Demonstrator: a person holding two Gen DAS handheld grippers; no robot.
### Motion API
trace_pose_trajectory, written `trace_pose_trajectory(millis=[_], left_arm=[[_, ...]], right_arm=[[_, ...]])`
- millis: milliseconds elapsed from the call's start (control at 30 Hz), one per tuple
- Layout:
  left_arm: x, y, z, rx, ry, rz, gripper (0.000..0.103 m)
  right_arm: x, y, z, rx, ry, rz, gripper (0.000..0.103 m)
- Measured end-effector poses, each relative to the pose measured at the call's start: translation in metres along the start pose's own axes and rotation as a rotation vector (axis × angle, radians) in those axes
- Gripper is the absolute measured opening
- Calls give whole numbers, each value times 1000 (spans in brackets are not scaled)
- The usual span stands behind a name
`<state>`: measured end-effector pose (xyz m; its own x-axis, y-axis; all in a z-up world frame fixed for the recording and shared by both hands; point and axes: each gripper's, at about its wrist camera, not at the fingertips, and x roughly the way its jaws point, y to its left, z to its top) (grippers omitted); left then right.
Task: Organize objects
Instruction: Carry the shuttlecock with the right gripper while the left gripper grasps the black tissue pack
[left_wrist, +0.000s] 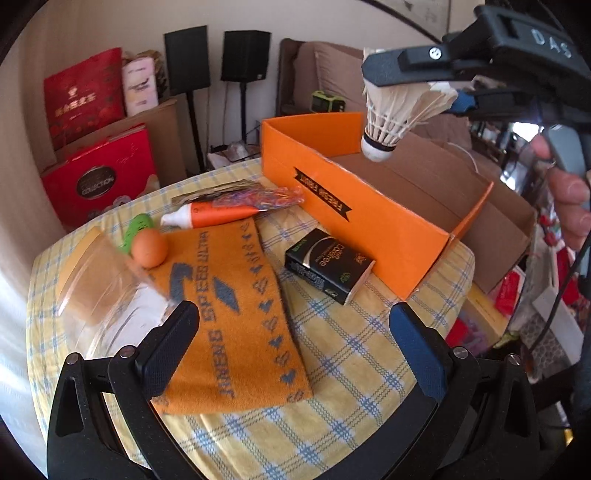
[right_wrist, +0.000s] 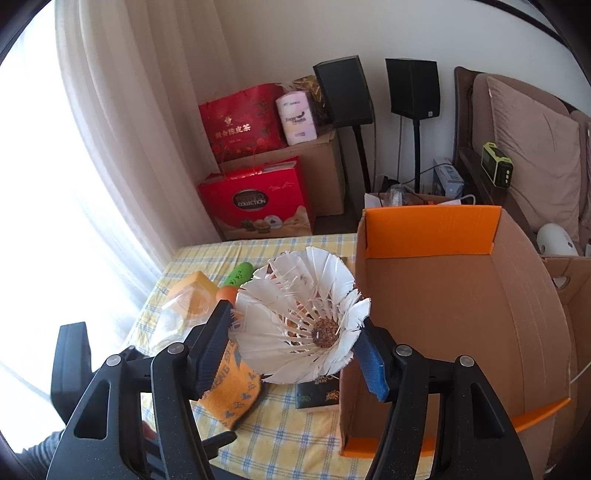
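My right gripper (right_wrist: 295, 347) is shut on a white feather shuttlecock (right_wrist: 303, 314) and holds it in the air beside the left wall of an orange cardboard box (right_wrist: 428, 230). In the left wrist view the shuttlecock (left_wrist: 391, 118) hangs cork down over the box's (left_wrist: 369, 221) near wall, pinched by the right gripper (left_wrist: 402, 79). My left gripper (left_wrist: 291, 332) is open and empty above an orange sock (left_wrist: 236, 314) on the checked tablecloth (left_wrist: 351, 369). A black packet (left_wrist: 328, 266) leans against the box.
An orange ball (left_wrist: 149, 247), a green item (left_wrist: 136, 229), an orange-and-white tube (left_wrist: 210, 216), a bag of coloured bands (left_wrist: 258, 197) and a clear plastic container (left_wrist: 107, 291) lie on the table's left part. Red gift boxes (right_wrist: 255, 199) and speakers (right_wrist: 343, 92) stand behind.
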<state>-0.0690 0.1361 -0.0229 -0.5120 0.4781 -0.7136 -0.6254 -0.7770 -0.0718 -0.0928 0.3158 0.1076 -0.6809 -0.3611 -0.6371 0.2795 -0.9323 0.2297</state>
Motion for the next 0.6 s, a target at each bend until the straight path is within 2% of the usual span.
trace_pose_trajectory(millis=[100,233,600], left_arm=[[15,-7,10,64,18,-63,103],[40,-12,23,127,52,-92,103],[94,-12,38,194,164,-174,103]], right_arm=[[-17,-13,-4,16,-12,-13,65],[-34,-28,-11,37,-17,-22,65],[-47,-55,-23,71,-6,-40,65]])
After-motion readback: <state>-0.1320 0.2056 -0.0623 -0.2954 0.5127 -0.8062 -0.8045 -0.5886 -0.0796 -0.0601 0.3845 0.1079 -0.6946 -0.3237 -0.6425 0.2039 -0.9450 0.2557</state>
